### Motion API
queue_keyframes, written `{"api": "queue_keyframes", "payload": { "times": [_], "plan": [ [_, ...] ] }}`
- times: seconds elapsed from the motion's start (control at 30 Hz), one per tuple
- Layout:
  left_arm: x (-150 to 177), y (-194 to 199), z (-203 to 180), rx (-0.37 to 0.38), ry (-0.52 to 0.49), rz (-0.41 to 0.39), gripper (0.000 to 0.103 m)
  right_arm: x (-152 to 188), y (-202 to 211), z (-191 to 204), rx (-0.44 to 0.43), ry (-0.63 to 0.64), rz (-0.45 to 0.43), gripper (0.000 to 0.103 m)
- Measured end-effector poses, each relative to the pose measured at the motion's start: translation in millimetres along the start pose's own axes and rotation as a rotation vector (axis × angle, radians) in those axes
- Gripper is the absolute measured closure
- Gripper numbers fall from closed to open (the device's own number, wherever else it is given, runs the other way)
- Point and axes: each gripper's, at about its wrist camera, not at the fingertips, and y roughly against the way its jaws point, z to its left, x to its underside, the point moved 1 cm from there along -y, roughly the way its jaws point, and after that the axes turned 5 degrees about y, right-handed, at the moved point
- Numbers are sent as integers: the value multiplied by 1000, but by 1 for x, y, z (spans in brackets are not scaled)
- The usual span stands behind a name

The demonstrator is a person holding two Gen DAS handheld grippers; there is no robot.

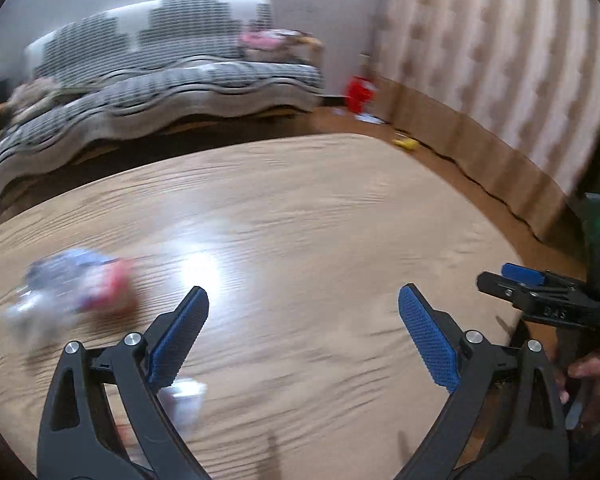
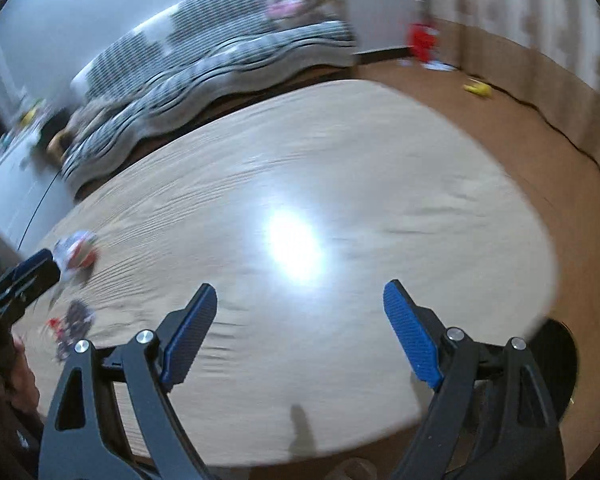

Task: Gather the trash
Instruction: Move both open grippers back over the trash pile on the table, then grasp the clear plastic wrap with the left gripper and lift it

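Note:
A crumpled blue, white and red wrapper (image 1: 76, 288) lies on the wooden table (image 1: 320, 220) to the left of my left gripper (image 1: 304, 300), which is open and empty. A small white scrap (image 1: 184, 398) lies under its left finger. In the right wrist view the same wrapper (image 2: 76, 254) sits far left, with a darker crumpled piece (image 2: 74, 326) nearer. My right gripper (image 2: 300, 294) is open and empty above the table (image 2: 340, 160). It also shows at the right edge of the left wrist view (image 1: 512, 276). Both views are motion-blurred.
A sofa with a grey striped cover (image 1: 160, 92) stands behind the table. A red object (image 1: 358, 94) and a yellow item (image 1: 406, 143) lie on the floor by the curtained wall. A dark round opening (image 2: 556, 364) sits below the table's right edge.

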Motion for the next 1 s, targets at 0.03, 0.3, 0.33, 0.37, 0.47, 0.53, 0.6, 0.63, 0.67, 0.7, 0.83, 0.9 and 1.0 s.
{"api": "queue_keyframes", "payload": {
  "times": [0.03,0.3,0.33,0.37,0.47,0.53,0.6,0.63,0.67,0.7,0.83,0.9,1.0],
  "plan": [
    [1,8,24,-30,29,-7,10,-6,-8,23,-26,30,8,21],
    [13,55,175,-228,229,-50,10,-23,-63,188,-212,219,68,21],
    [17,57,188,-245,246,-51,10,-24,-68,204,-223,235,74,21],
    [19,58,204,-258,268,-50,10,-24,-73,217,-234,252,79,21],
    [25,54,228,-277,293,-47,10,-22,-89,251,-265,286,96,21],
    [24,49,236,-277,287,-47,10,-23,-100,269,-274,295,108,21],
    [22,40,239,-265,270,-53,10,-25,-110,280,-277,298,118,21],
    [21,35,241,-265,263,-53,10,-26,-116,283,-276,297,125,21],
    [20,29,240,-262,255,-52,10,-27,-120,285,-275,295,131,21],
    [18,22,239,-253,238,-49,10,-26,-122,283,-275,292,135,21],
    [14,2,230,-255,179,-38,10,-30,-135,284,-269,286,148,21],
    [13,-8,229,-256,172,-20,10,-31,-139,283,-270,287,153,21],
    [14,-18,231,-263,169,-8,17,-32,-145,283,-271,285,161,21]
  ]
}}
